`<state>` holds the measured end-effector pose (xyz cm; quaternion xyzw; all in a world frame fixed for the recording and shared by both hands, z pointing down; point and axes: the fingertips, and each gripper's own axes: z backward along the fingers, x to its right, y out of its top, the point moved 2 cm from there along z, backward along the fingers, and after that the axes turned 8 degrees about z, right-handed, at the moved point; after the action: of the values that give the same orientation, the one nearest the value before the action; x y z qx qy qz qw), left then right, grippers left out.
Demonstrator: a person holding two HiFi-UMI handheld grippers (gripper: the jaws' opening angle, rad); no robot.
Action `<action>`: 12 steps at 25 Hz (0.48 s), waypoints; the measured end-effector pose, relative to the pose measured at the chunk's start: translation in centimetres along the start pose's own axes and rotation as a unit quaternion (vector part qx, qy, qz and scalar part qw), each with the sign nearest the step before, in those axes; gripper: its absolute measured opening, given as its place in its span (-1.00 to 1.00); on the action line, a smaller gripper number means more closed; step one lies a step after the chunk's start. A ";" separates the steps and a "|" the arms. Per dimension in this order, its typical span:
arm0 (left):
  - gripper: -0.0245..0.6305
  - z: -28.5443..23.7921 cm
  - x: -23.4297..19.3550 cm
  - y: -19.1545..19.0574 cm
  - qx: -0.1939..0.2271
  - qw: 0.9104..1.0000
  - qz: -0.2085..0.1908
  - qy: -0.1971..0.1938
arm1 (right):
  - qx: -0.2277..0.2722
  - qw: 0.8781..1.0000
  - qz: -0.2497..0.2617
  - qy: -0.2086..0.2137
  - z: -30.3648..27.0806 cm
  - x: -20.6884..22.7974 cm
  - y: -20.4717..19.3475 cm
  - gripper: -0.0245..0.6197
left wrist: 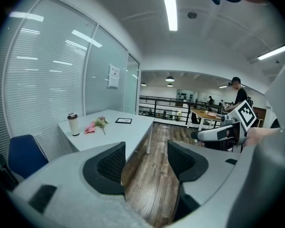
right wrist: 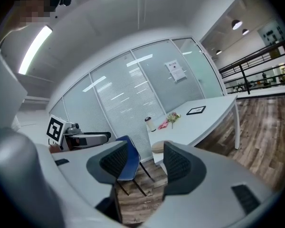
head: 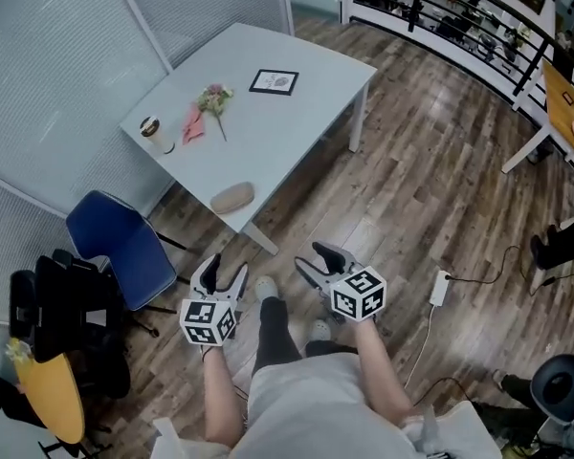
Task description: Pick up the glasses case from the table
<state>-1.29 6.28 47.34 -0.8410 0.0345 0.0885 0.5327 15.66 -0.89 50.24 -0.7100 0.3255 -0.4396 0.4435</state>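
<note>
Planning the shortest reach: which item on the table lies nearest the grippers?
The tan oval glasses case, alone at the near edge of the table; the cup, pink napkin, flowers and framed picture all lie farther back.

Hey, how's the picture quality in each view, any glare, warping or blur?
Head view: even light, sharp; the glasses case shows clearly on the table. Left gripper view: fisheye bends the glass wall, corners go dark, the ceiling light blows out white. Right gripper view: same bending and dark corners.
</note>
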 end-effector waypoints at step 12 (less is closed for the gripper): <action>-0.12 -6.9 -6.4 -0.6 -0.064 0.995 -0.063 -0.047 | -0.014 0.999 -0.011 -0.029 -5.3 3.2 -0.3 -0.25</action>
<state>-6.72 0.06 51.98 -0.8686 -0.0487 0.0961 0.4836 12.10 -5.28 52.78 -0.7320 0.3105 -0.4193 0.4380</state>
